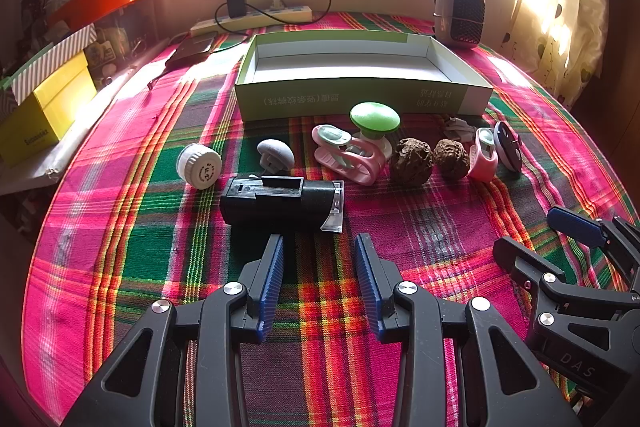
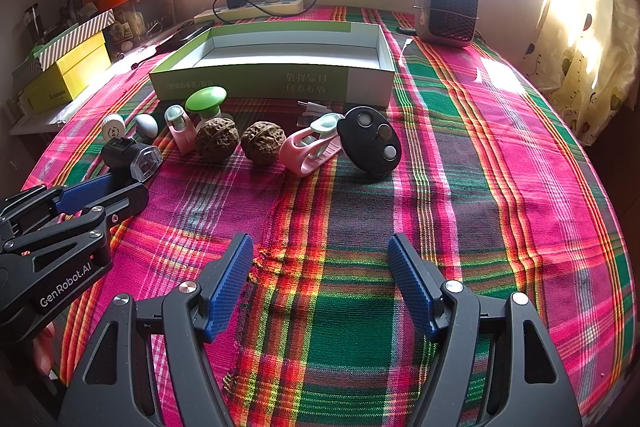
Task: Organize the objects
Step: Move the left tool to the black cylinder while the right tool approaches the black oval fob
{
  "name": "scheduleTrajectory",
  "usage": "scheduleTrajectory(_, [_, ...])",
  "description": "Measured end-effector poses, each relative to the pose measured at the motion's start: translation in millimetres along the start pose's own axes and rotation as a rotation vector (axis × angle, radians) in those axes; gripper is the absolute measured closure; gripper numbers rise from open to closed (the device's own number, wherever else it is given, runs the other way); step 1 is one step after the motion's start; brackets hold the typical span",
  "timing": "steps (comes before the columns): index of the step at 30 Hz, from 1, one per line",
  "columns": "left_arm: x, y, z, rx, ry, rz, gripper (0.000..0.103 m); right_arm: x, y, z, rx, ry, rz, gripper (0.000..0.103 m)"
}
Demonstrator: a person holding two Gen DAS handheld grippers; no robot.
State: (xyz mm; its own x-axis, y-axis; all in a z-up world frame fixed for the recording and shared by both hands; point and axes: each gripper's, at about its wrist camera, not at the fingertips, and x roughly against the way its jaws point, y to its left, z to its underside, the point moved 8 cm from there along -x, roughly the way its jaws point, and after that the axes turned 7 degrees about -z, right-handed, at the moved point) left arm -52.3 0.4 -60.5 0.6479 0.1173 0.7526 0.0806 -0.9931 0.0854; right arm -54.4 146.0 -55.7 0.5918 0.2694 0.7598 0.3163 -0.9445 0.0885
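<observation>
Open green box point(image 1: 360, 99) empty, mid-cloth; small items in row along its near wall: two walnuts point(image 1: 412, 161), black light point(image 1: 280, 205).

"GenRobot.AI" on left tool point(image 2: 120, 195); "DAS" on right tool point(image 1: 552, 231).

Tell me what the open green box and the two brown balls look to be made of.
Open green box: apparently printed cardboard, matte, with thin folded walls and a white inside. Two brown balls: probably walnut shells, or wood carved alike; dull, deeply wrinkled surface.
</observation>
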Motion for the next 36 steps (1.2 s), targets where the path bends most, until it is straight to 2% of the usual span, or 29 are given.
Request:
scheduleTrajectory(17, [-0.1,-0.3,-0.2,0.000,-0.005,0.004,0.070,0.6,-1.8,-2.2,0.012,0.008,-0.023,0.033])
scheduleTrajectory(21, [2.1,-11.9,-6.2,-0.024,-0.006,0.012,0.070,0.9,-1.0,-3.1,0.025,0.012,-0.033,0.033])
scheduleTrajectory(24, [1.3,-18.3,-8.0,-0.050,-0.003,0.043,0.070,1.3,-3.3,-2.9,0.028,0.014,-0.041,0.033])
scheduleTrajectory(25, [2.7,-7.2,-2.9,-0.052,-0.004,0.050,0.070,0.8,-3.6,-3.5,0.030,0.016,-0.043,0.033])
scheduleTrajectory(31, [3.4,0.7,-3.0,-0.103,0.001,0.168,0.070,-2.5,-5.4,-6.1,0.040,0.019,-0.042,0.033])
scheduleTrajectory(36, [2.2,20.0,-3.9,-0.102,-0.011,0.172,0.070,-3.9,-5.7,-7.0,0.046,0.017,-0.044,0.033])
